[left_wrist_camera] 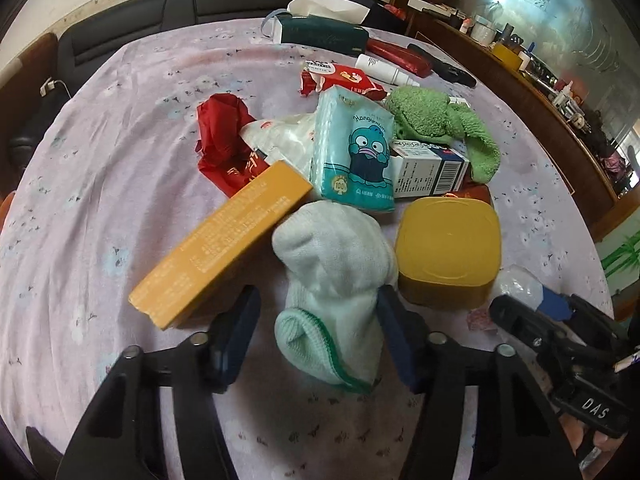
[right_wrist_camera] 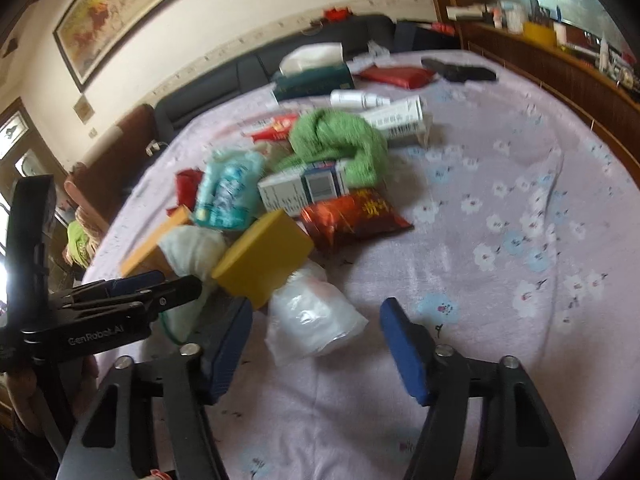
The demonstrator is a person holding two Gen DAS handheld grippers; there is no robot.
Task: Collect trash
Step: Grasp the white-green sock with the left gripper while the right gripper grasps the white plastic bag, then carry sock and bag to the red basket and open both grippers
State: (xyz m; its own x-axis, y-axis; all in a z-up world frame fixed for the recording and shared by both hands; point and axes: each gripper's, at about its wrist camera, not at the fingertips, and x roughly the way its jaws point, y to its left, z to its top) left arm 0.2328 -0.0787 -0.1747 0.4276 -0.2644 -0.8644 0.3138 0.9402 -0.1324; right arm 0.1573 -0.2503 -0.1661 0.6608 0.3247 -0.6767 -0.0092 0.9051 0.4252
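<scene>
Closing: left tongs (left_wrist_camera: pixel 316 332) apart around pale sock (left_wrist_camera: pixel 332 280), we squeeze mid-body.
Right tongs (right_wrist_camera: pixel 316 340): apart, we center over clear bag (right_wrist_camera: pixel 312 320).

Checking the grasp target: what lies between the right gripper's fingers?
A clear plastic bag, sitting between the right gripper's spread, untouching fingers, per the right wrist view.

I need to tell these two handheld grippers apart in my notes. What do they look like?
They look like twins. The left gripper and the right gripper each have black, angular plastic arms with silver pivot bolts and flat, dark blue ribbed pads on the fingers. Seen from the side, the left body reads "GenRobot.AI" in white; the right body carries a white "DAS" mark. No cables or sleeves show.
</scene>
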